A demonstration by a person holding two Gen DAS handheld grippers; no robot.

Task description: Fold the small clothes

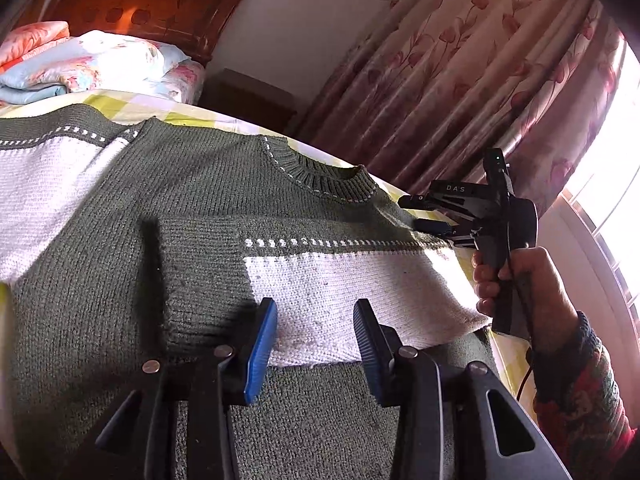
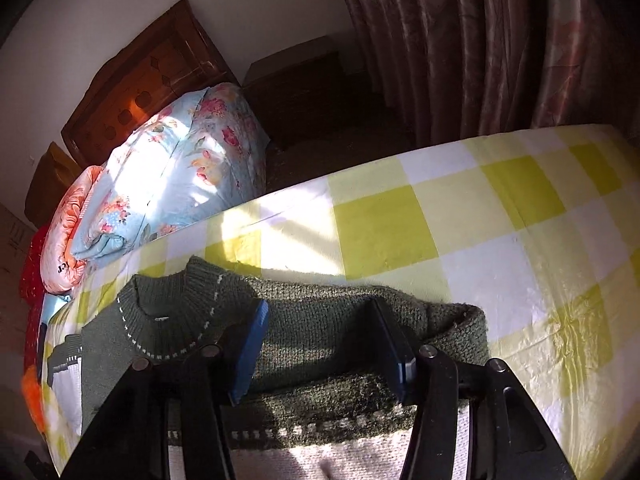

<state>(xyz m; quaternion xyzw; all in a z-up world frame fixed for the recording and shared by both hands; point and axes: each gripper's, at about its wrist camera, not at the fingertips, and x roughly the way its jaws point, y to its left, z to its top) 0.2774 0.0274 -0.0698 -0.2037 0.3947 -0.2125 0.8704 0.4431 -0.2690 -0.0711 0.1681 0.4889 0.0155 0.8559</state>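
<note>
On the bed [image 2: 460, 240] with the yellow-checked cover, a green and white knitted sweater [image 1: 200, 200] is lying flat, neckline toward the far edge, one sleeve already folded across its chest. At the left of the left wrist view, the other sleeve is spreading outward, probably waiting its turn. The left gripper [image 1: 316, 340] is hovering over the folded sleeve's white band with its fingers parted and nothing between them, apparently having laid it down. Further right, the right gripper [image 2: 320, 344] is poised at the sweater's shoulder, fingers spread either side of the knit without pinching it, likely lining up a grasp. The sweater's hem is cut off below both views, and its left sleeve's end is out of frame.
</note>
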